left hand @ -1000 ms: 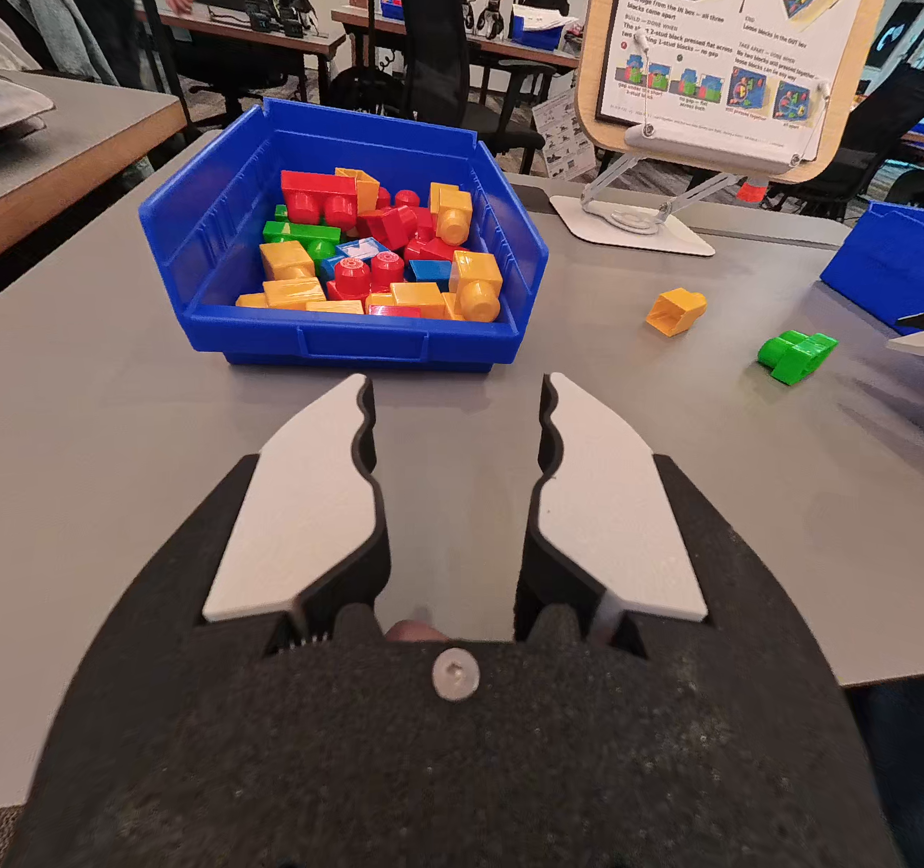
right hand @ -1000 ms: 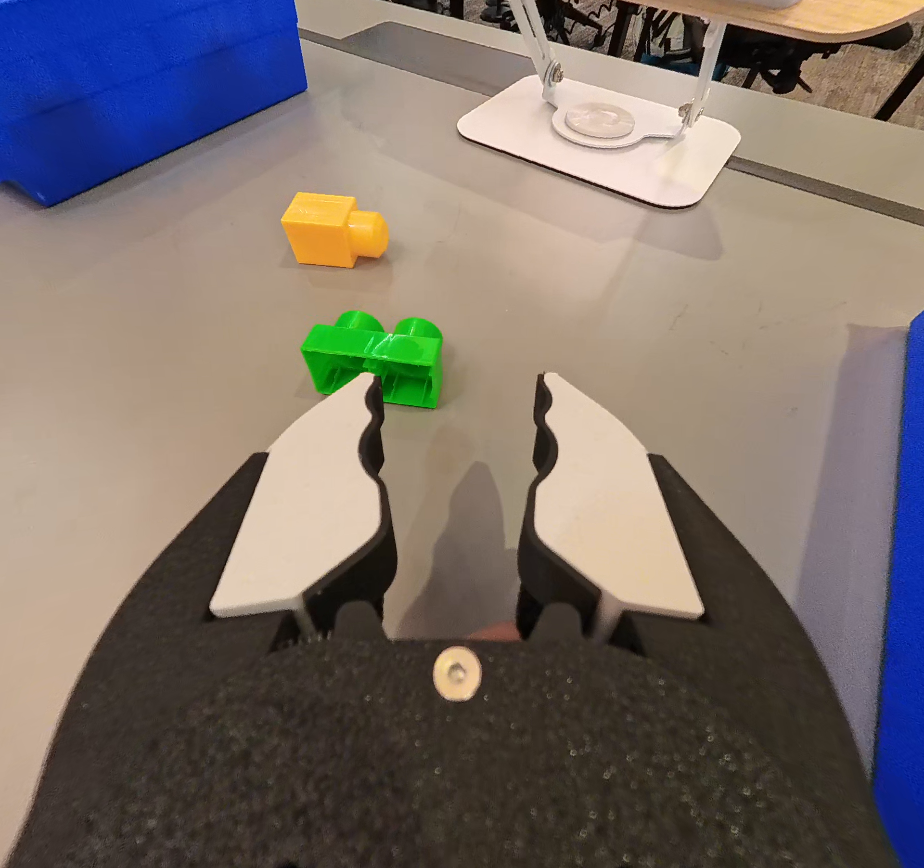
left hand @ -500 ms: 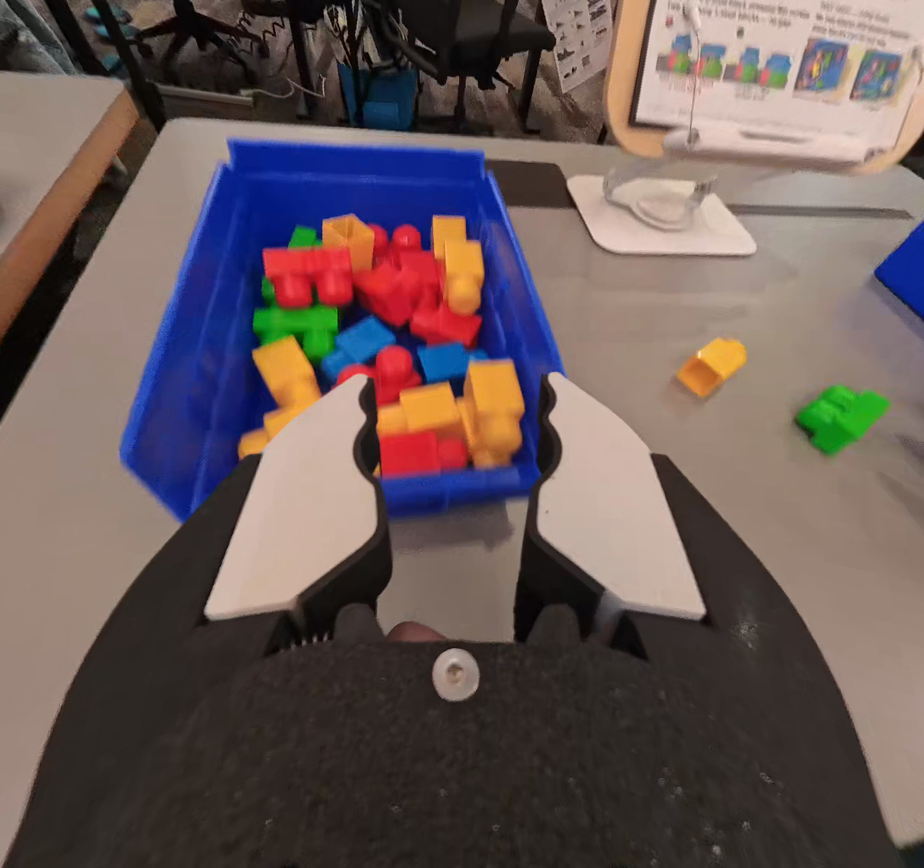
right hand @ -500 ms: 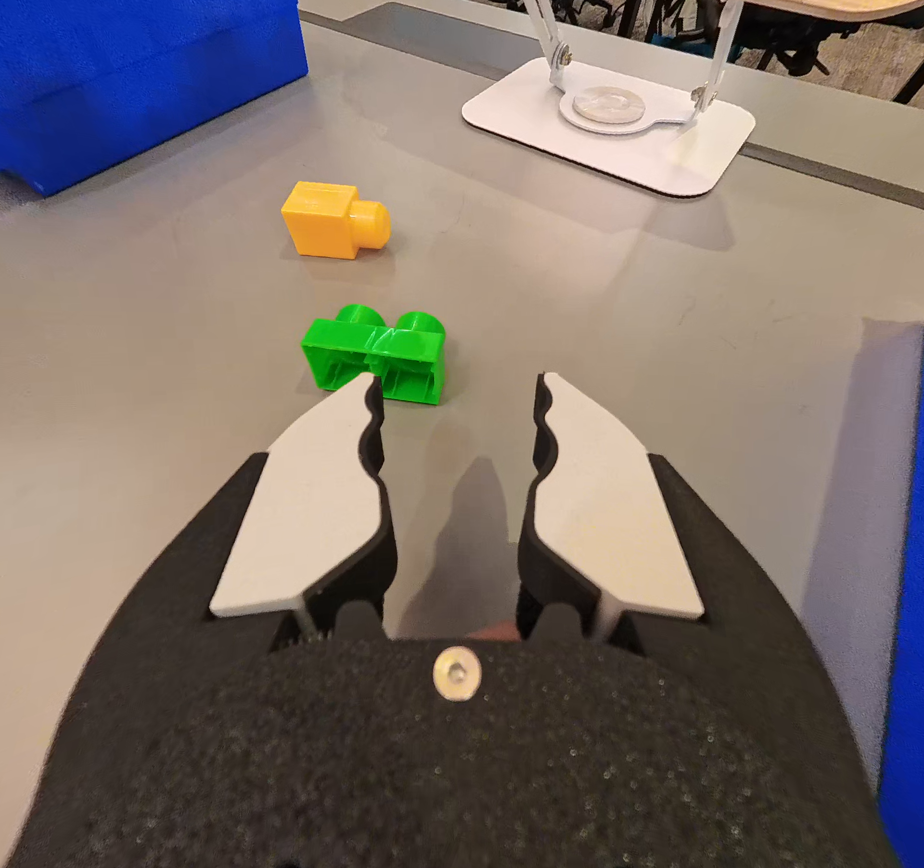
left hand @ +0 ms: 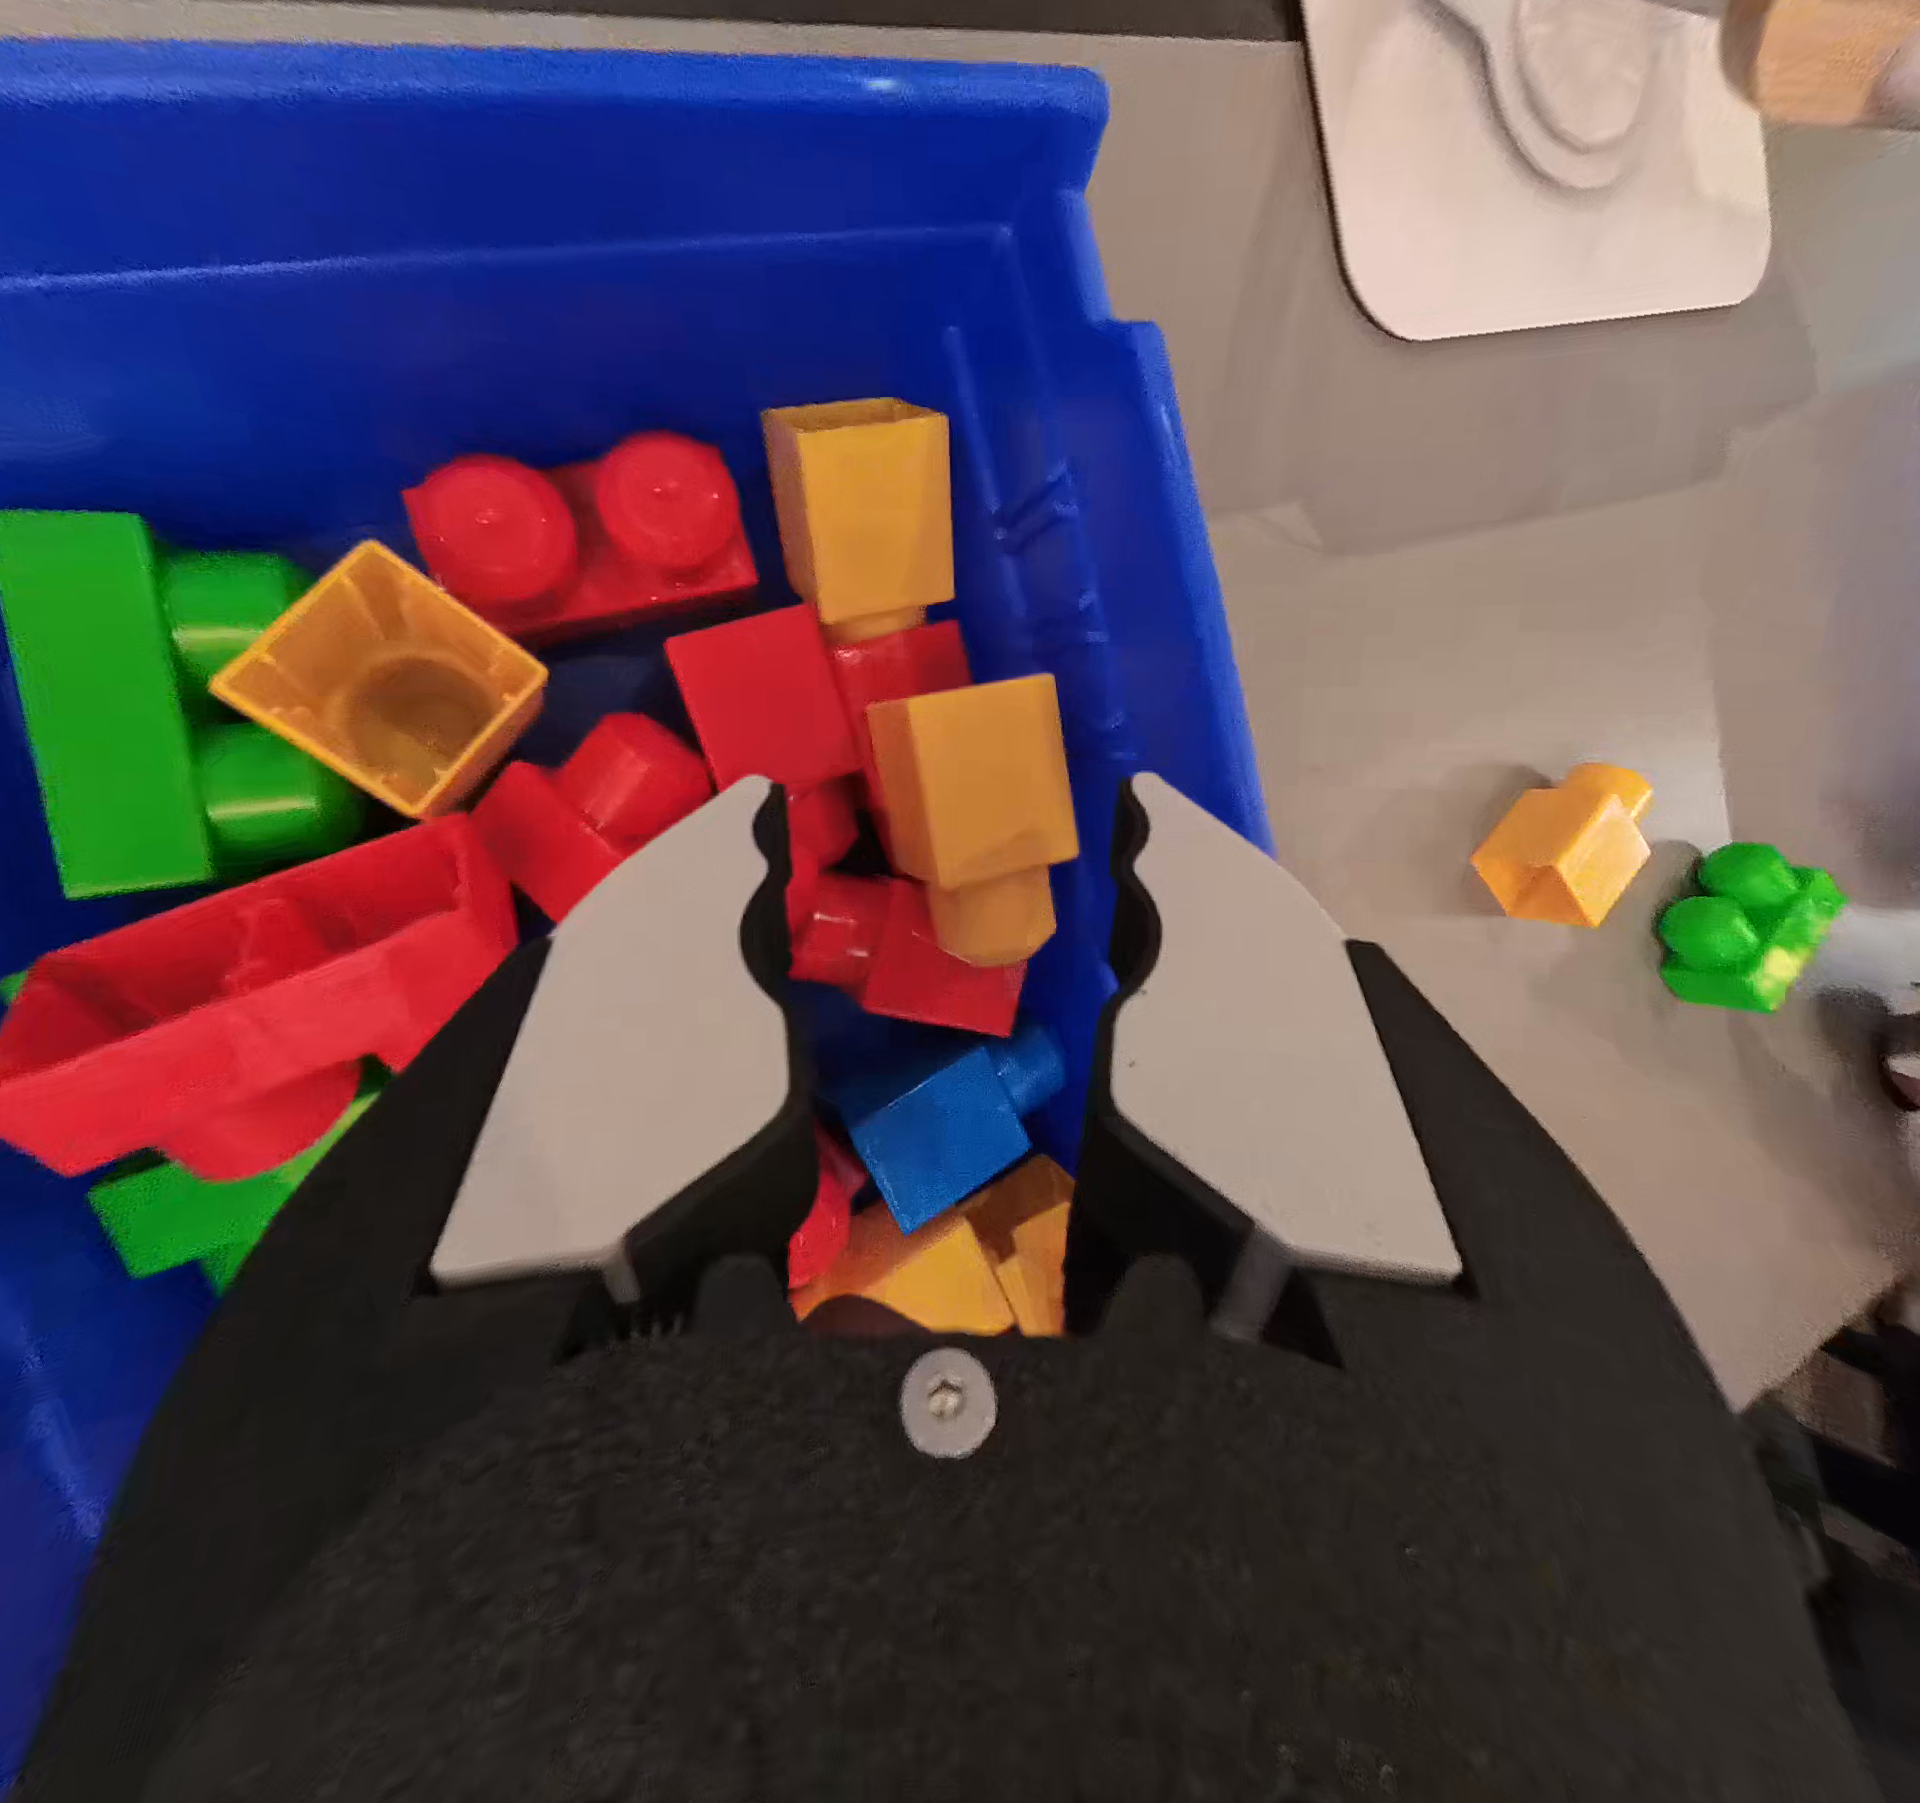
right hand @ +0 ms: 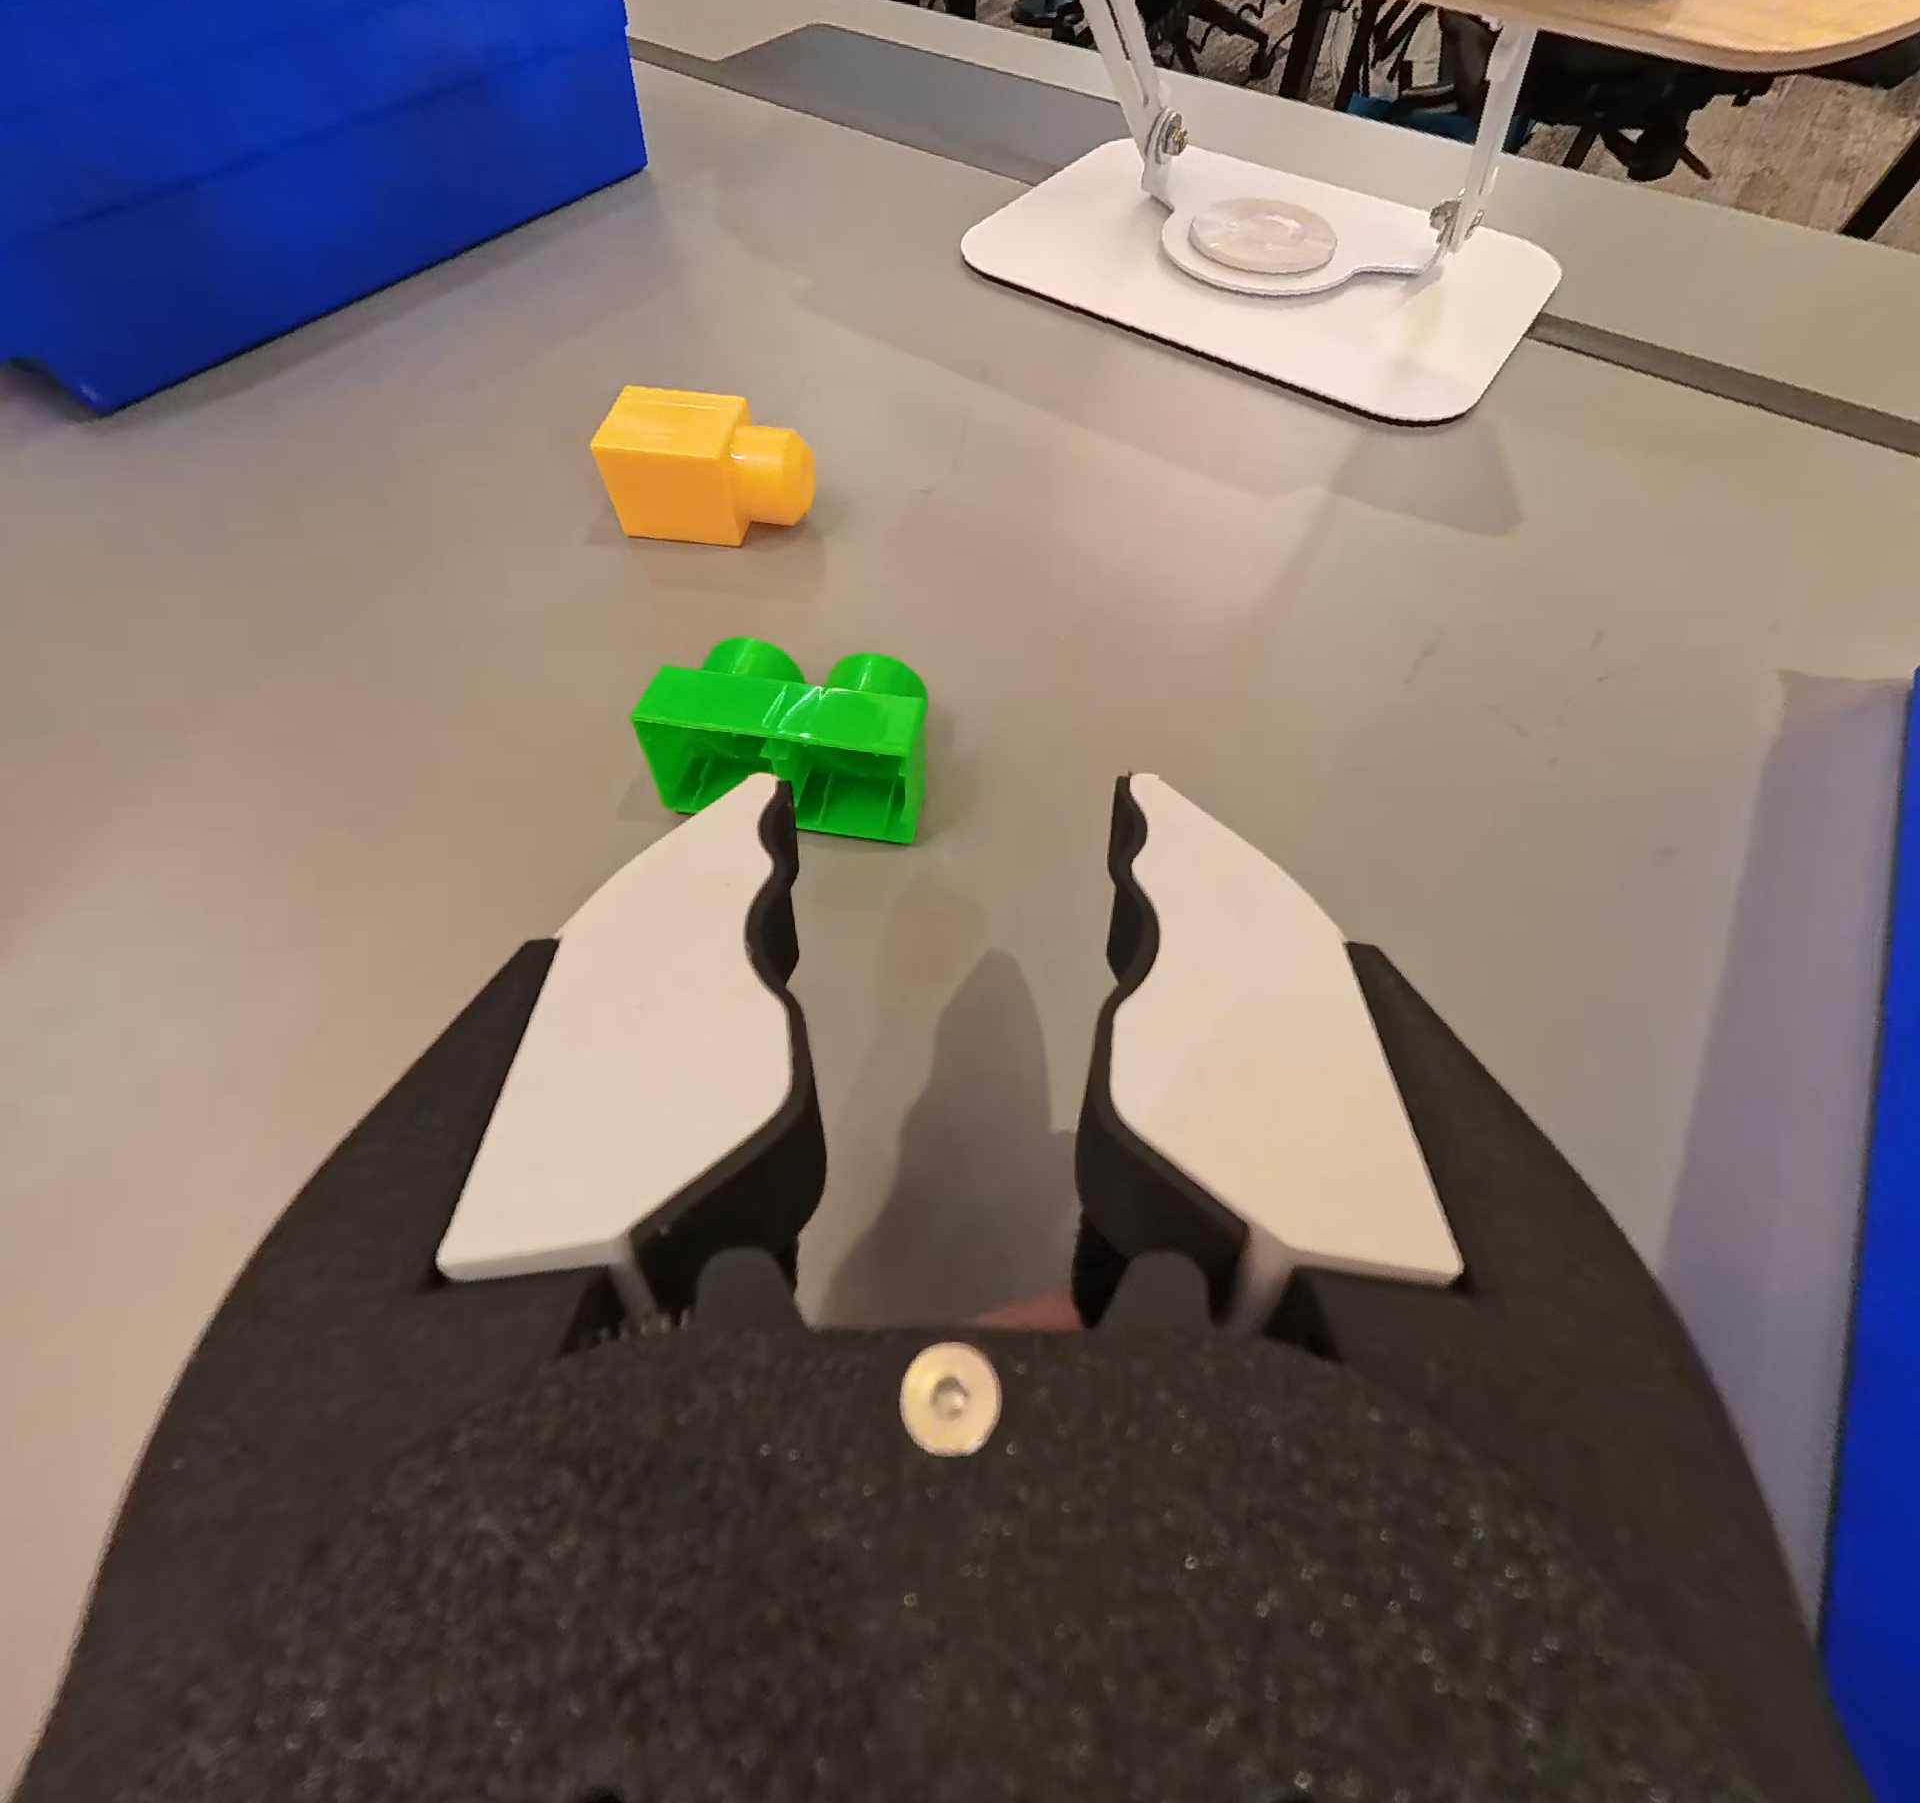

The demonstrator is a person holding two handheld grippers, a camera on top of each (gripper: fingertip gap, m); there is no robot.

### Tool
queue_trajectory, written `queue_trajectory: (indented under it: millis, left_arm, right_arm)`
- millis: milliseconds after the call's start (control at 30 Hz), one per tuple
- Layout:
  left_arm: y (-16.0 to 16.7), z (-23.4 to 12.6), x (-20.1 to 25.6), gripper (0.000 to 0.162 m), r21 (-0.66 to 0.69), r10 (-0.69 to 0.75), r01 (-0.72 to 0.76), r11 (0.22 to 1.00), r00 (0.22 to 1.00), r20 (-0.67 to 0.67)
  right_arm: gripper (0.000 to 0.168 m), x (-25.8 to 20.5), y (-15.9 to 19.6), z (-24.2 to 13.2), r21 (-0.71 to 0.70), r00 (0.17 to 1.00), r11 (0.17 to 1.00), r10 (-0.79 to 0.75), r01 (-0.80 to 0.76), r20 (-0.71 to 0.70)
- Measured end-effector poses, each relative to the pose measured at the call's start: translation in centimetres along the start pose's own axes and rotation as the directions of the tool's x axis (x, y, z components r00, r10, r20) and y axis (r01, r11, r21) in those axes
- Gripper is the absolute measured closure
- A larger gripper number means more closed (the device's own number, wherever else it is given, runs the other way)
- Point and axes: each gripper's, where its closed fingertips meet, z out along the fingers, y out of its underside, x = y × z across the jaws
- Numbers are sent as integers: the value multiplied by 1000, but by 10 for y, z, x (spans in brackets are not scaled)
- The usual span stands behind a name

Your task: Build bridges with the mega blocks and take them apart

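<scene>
Left gripper (left hand: 945, 797): positioned above the blue bin (left hand: 540, 153), pointing down into it. Jaws stand apart and hold nothing. Seen between the fingertips are a yellow one-stud block (left hand: 971, 797) lying on its side over a red block (left hand: 914, 964), with a small blue block (left hand: 940, 1135) nearer the gripper body. Contact between fingers and blocks cannot be confirmed; the view is slightly blurred.

Bin contents: a loose pile of red, yellow, green and blue blocks. Noted are a red two-stud block (left hand: 582, 532) toward the far wall, a yellow block with its hollow underside up (left hand: 379, 678), a large green block (left hand: 99, 704) at the left, and a second yellow block (left hand: 862, 506) against the right wall.

Right gripper (right hand: 945, 797): held low over the grey table (right hand: 1351, 714), jaws apart, nothing between them. A green two-stud block (right hand: 779, 740) lies on its side just ahead of the left fingertip, hollow base facing the camera. A yellow single-stud block (right hand: 686, 465) lies on its side farther off, apart from the green one.

Surroundings: white stand base (right hand: 1262, 278) at the rear of the table; a second blue bin (right hand: 1870, 1234) at the right edge of the right wrist view
</scene>
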Motion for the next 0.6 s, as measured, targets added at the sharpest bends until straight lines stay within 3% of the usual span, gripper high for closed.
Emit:
queue_trajectory:
  millis: [100, 233, 467, 533, 600]
  left_arm:
    - [-3, 9, 3, 109, -20, -8, 7, 1000, 999, -53]
    - [-1, 24, 0, 119, -37, 3, -4, 999, 1000, -29]
    - [3, 22, 6, 128, -39, -15, 11, 999, 996, -83]
    - [-3, 12, 2, 162, 15, -34, 35, 999, 996, -86]
    - [-10, -3, 1, 162, 88, -31, 41, 995, 993, -113]
  right_arm:
    - [111, 0, 0, 0, -4, 1000, 1000, 0, 0, 2]
    - [111, -1, 1, 1, -12, 1000, 1000, -2, 2, 4]
    - [111, -1, 2, 2, -16, 1000, 1000, -2, 2, 4]
    - [111, -1, 2, 2, -15, 1000, 1000, -1, 1, 4]
    - [111, -1, 1, 1, -11, 1000, 1000, 3, -2, 6]
